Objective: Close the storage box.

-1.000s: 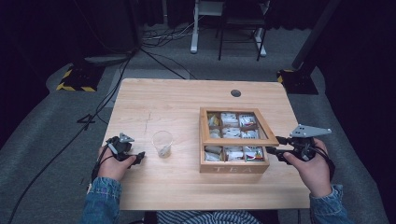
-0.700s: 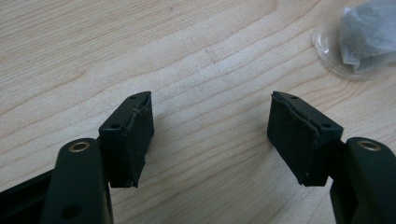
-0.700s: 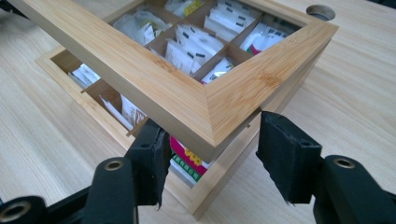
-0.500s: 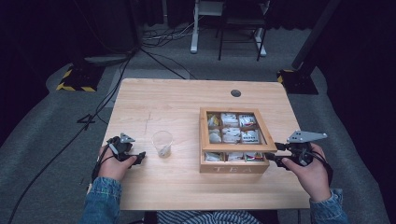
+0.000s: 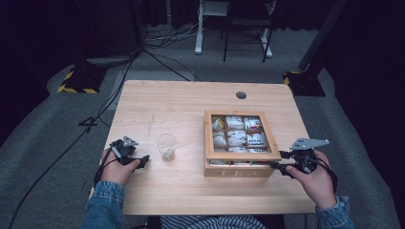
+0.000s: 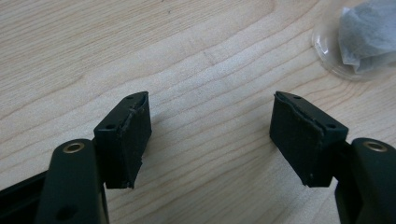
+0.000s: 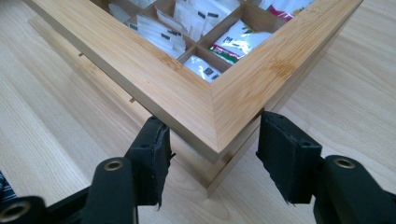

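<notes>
A wooden tea box (image 5: pixel 239 171) marked TEA stands on the right half of the table, with several compartments of white tea packets (image 7: pixel 196 18). Its framed lid (image 7: pixel 187 93) lies almost flat, with a thin gap above the box base (image 7: pixel 224 172). My right gripper (image 5: pixel 278 160) is shut on the lid's near right corner, one pad on each side of the corner. A clear cup (image 5: pixel 166 145) holding a tea bag (image 6: pixel 369 32) stands left of the box. My left gripper (image 6: pixel 210 130) is open and holds nothing, low over bare wood just left of the cup (image 6: pixel 327 56).
The wooden table (image 5: pixel 181 102) has a round cable hole (image 5: pixel 241 95) near its far edge. Behind the table, cables (image 5: pixel 157 52) run over the grey floor, and a yellow-and-black striped base (image 5: pixel 76 86) sits at the left. White desk legs (image 5: pixel 198 28) stand further back.
My right hand has come down and toward the near edge with the lid's corner, and the lid has swung from tilted up to almost flat on the box. The left gripper has stayed put.
</notes>
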Demonstrator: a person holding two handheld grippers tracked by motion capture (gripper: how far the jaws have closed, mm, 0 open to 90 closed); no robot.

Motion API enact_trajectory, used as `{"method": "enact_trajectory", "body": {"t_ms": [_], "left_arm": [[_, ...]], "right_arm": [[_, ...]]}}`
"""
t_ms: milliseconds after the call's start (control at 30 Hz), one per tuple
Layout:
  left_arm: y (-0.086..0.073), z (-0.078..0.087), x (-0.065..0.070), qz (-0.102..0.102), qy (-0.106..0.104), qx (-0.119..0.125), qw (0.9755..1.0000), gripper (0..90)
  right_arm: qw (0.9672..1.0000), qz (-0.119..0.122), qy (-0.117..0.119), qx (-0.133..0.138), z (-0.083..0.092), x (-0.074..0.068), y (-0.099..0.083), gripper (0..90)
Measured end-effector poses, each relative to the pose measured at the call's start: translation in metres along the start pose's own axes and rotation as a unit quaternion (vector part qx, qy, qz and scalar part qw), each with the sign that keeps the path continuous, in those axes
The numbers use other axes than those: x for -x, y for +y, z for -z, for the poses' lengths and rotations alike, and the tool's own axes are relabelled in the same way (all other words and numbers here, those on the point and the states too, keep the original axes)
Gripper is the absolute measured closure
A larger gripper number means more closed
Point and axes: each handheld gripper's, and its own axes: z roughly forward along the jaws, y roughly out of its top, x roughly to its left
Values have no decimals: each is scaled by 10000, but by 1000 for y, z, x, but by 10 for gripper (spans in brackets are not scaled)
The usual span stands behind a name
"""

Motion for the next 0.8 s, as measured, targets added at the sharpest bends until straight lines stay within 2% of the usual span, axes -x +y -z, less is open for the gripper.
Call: {"method": "enact_trajectory", "body": {"t_ms": [800], "left_arm": [[0,-1,1,-28,3,19,10000,282]], "right_arm": [[9994,7,120,-311,-8,-2,-8,442]]}}
